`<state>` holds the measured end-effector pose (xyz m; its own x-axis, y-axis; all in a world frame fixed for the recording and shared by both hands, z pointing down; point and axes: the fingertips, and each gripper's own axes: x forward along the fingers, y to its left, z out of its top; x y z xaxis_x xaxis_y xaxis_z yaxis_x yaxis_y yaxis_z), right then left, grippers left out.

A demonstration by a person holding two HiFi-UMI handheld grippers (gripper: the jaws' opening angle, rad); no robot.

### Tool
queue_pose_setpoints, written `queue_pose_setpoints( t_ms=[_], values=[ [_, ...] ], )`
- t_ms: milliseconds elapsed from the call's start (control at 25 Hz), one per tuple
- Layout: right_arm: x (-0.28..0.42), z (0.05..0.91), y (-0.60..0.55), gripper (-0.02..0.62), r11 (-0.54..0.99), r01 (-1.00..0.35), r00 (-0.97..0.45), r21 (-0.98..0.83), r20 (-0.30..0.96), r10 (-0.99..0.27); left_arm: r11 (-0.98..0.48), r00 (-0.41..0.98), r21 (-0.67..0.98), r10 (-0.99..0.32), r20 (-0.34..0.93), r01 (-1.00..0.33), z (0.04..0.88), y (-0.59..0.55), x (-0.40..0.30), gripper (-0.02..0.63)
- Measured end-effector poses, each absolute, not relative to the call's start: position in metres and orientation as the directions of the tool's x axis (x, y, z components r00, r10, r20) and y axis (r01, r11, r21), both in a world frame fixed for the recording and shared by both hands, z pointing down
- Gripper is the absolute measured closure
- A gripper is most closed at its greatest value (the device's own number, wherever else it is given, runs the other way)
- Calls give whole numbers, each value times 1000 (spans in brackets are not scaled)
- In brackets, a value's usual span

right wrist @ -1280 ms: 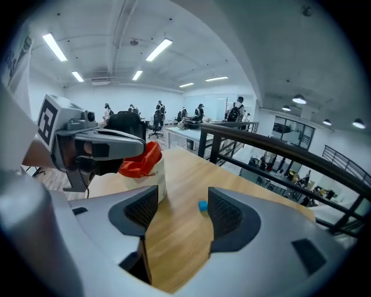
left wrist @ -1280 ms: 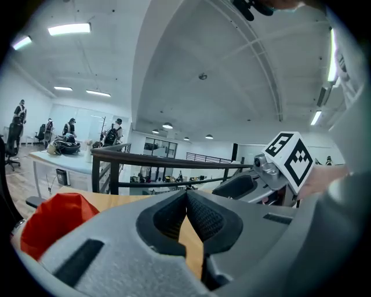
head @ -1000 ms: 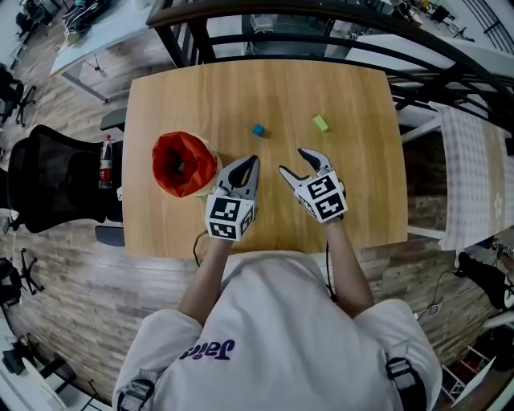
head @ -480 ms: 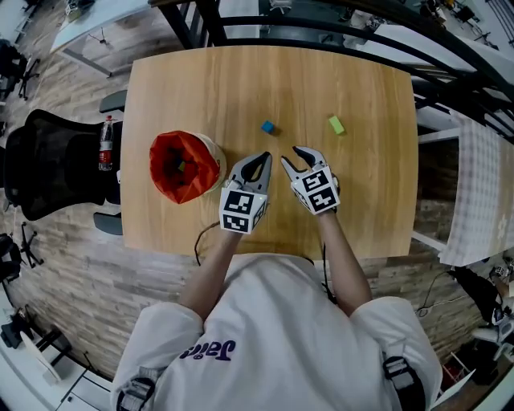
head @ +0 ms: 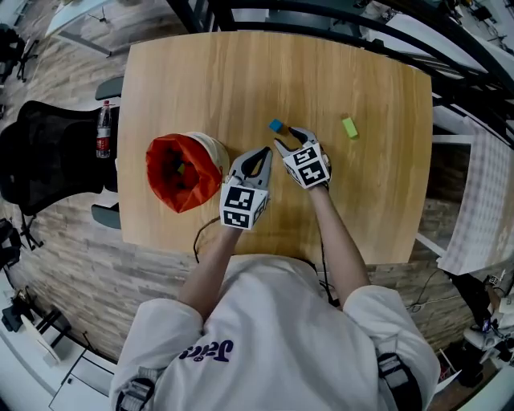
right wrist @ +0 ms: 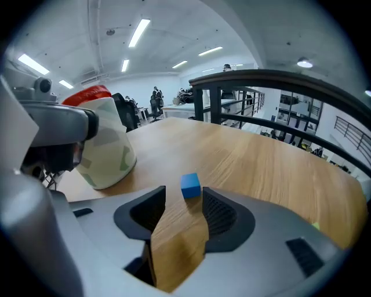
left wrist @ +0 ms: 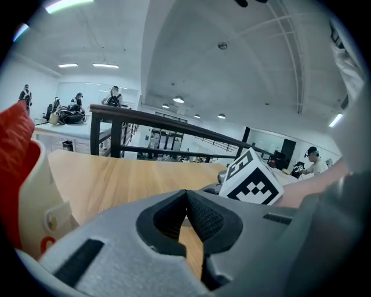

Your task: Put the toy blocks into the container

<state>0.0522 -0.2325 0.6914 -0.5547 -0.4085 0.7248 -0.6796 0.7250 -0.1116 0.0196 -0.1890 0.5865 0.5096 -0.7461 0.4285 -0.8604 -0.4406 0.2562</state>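
Observation:
A small blue block lies on the wooden table, with a green block further right. The cream container with a red lining stands at the left and holds some blocks. My right gripper points at the blue block, which sits just beyond its tips. Its jaws are opening and nothing is between them. My left gripper rests beside the container, jaws shut and empty. The container also shows left of the right gripper.
A black office chair and a bottle stand left of the table. Dark railings run behind the far edge. A white mesh rack is at the right. The right gripper's marker cube is close by the left gripper.
My right gripper has moved forward and left until its tips are at the blue block, and its jaws stand narrower than a second ago. The left gripper has shifted slightly forward.

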Motion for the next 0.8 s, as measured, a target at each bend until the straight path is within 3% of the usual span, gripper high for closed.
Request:
queue_pose_setpoints(
  t_ms=[400,520,800],
  values=[
    [42,719,-258,400,731,-675,-532,-98,751,-391,-439,512,263,-726,459,-859,597,-187,19,598],
    [41,720,-258,454,750,-658,-521,-69,761,-388,-444,518,267,-726,453,-856,598,-187,20,598],
    [40,710,-244,460,756,-653,-514,-54,764,-390,-440,540,316,-722,432,-841,589,-182,26,598]
  ],
)
